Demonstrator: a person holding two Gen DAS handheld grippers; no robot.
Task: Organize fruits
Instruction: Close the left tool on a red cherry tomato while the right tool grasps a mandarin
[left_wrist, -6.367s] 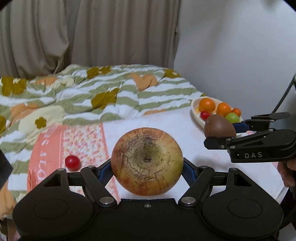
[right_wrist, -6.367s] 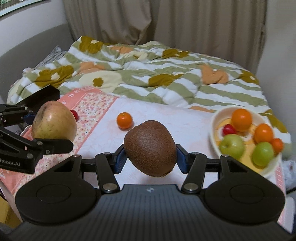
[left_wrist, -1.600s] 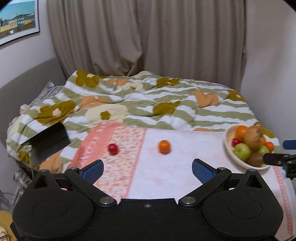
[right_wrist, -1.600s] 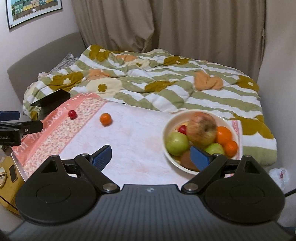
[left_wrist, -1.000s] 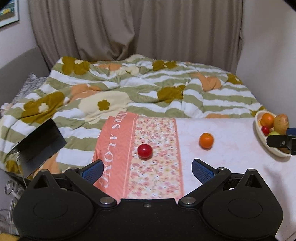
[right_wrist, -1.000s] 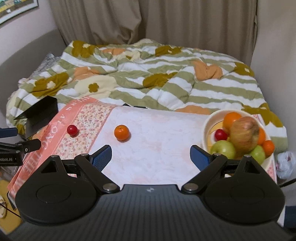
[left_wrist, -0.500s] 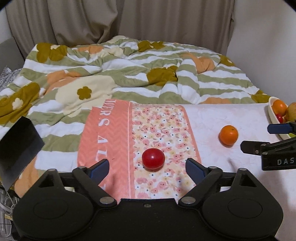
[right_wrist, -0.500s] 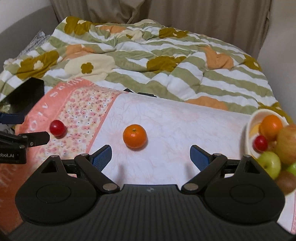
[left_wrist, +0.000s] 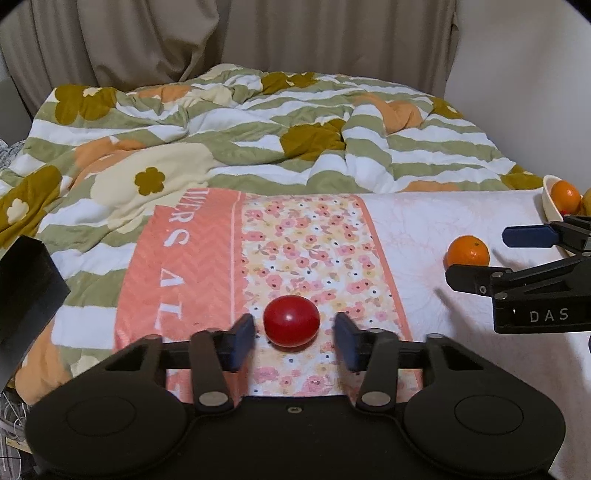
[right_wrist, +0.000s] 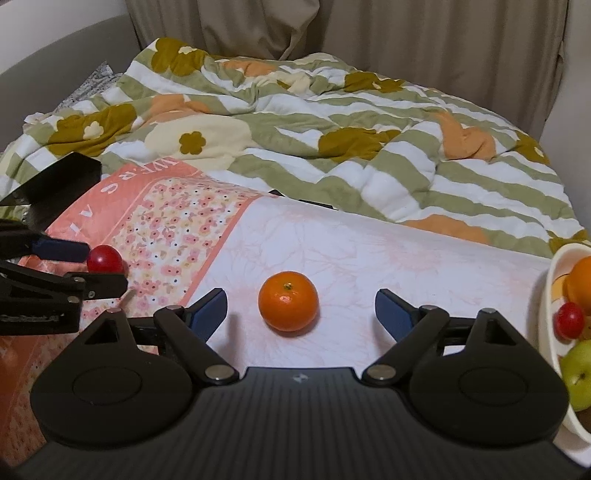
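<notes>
mostly done: the bowl (right_wrist: 550, 295) at the right edge already holds several fruits. two left on the cloth (right_wrist: 388, 251). left gripper (left_wrist: 294, 338) sits low around the red fruit (left_wrist: 291, 325) on the floral strip; its jaws have just been closing, fruit between them, small gaps still visible, so not gripped yet. right gripper (right_wrist: 301, 312) is wide open around the orange (right_wrist: 288, 300), pads well clear. remaining, i'd say: close on both, carry both to the bowl.
</notes>
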